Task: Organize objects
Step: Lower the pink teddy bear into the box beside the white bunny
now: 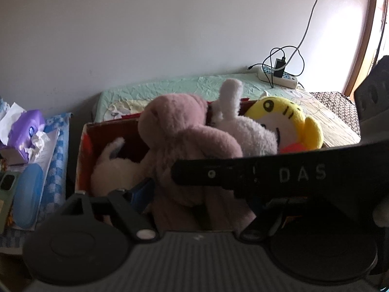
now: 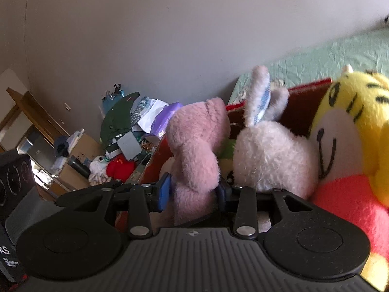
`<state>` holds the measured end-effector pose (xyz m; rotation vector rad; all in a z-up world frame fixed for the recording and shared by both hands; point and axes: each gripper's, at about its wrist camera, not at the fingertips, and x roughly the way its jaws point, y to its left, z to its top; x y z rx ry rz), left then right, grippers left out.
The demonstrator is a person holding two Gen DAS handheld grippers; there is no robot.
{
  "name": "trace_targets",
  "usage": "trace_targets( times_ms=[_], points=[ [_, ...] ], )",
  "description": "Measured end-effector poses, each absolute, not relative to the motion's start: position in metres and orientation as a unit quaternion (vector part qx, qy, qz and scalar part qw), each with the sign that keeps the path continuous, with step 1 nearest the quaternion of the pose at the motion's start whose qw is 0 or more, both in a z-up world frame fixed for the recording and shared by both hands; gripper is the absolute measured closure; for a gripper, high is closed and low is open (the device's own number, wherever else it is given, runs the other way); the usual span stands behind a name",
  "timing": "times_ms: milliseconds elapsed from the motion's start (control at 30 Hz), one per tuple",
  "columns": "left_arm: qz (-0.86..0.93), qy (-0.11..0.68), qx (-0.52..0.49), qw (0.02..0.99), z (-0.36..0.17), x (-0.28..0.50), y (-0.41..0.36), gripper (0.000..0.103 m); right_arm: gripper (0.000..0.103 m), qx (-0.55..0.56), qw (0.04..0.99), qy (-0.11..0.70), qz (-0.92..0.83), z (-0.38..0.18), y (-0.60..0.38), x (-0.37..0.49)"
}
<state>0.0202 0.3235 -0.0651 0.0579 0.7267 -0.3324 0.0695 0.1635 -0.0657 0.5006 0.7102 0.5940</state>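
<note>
Four soft toys crowd one red cardboard box [image 1: 83, 150], which sits on the bed [image 1: 170, 86] against the pale wall. Largest in the box is the dusty-pink plush [image 1: 184, 143], draped over its near rim. Behind it, toward the box's far wall, lies the pale lilac rabbit [image 1: 252, 131] with one ear upright. At the box's right end sits the yellow tiger doll [image 1: 284, 121], and in the box's left part, low down, is a cream plush [image 1: 114, 170].

Left of the box a purple tissue pack [image 1: 26, 126] rests on checked blue cloth with a blue case [image 1: 28, 194] nearer the camera. Beyond the box, by the wall, a white power strip [image 1: 279, 76] lies on the bed with a black charger plugged in.

A black bar of the right gripper's body, lettered "DAS", crosses the left wrist view and hides the box's near right side and the left gripper's [image 1: 194, 194] right finger. Its blue-padded left finger stands just off the pink plush; whether this gripper grips I cannot tell.

Only the right wrist view shows the right gripper [image 2: 194, 192] clamped on the pink plush, both blue pads pressed into its lower part. That view alone also shows a cluttered heap left of the box: a dark green garment [image 2: 119, 119], a brown carton [image 2: 80, 155] and a red item [image 2: 120, 169].
</note>
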Motion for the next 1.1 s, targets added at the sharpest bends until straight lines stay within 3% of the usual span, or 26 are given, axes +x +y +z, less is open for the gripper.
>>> trace_targets(
  times_ms=[200,267,467,1100],
  points=[
    [-0.165,0.352,0.025,0.921,-0.067,0.021,0.328,0.021,0.061,0.269,0.868,0.32,0.269,-0.054,0.147,0.066],
    [-0.167,0.351,0.029,0.921,-0.068,0.021,0.327,0.02,0.074,0.269,0.866,0.325,0.268,-0.055,0.145,0.067],
    [-0.16,0.353,0.048,0.92,-0.073,0.025,0.319,0.016,0.083,0.218,0.879,0.343,0.249,-0.06,0.164,0.077],
    [-0.13,0.379,0.072,0.913,-0.069,0.028,0.305,0.01,0.081,0.236,0.873,0.349,0.246,-0.064,0.156,0.069]
  ],
)
